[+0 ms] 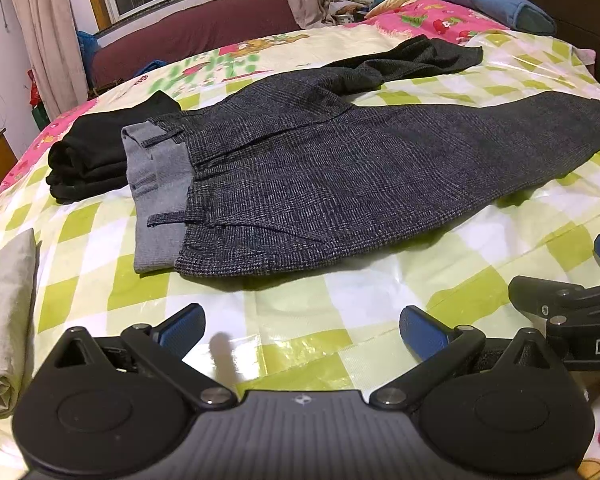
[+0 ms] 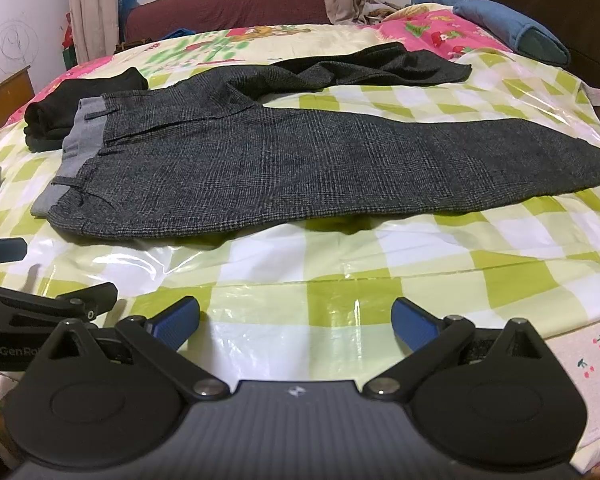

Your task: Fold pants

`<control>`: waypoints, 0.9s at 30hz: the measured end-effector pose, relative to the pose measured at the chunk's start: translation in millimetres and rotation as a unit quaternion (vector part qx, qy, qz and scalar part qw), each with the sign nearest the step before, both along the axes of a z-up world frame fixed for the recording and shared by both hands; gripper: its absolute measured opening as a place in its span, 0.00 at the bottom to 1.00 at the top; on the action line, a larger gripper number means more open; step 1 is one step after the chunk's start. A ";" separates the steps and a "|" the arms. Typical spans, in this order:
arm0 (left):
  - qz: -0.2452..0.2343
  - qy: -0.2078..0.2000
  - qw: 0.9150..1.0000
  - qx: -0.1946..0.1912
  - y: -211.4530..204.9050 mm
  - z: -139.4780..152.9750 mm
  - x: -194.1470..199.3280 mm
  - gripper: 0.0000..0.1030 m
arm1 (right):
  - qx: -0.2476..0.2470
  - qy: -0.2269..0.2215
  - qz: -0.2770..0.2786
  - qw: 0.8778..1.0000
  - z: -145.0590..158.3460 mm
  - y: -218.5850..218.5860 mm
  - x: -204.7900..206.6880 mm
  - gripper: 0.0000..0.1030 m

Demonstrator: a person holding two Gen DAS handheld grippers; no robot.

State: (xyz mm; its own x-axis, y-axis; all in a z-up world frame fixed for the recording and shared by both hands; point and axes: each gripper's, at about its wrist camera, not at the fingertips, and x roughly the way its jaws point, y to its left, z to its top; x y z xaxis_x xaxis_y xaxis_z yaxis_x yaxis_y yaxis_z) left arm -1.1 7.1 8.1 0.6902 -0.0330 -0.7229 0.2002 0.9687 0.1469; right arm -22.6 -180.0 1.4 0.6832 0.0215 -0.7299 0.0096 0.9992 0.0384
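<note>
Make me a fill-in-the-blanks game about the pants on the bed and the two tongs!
1. The grey checked pants lie spread on the green-and-white ____ sheet.
2. Both the left tongs and the right tongs are ____, holding nothing.
3. Beside the waistband sits a folded pile of ____ clothes.
4. The far pant leg is ____ the near one.

Missing words: checked; open; black; apart from
</note>
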 end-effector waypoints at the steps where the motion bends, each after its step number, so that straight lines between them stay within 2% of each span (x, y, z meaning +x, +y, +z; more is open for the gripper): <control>1: 0.000 0.000 1.000 0.000 0.0 -0.1 0.1 1.00 | 0.000 0.000 0.000 1.000 0.0 -0.1 -0.1 0.98; 27: -0.002 -0.004 1.000 0.011 -2.4 -3.2 -0.4 1.00 | -0.023 -0.005 0.002 1.000 0.6 7.0 -1.7 0.97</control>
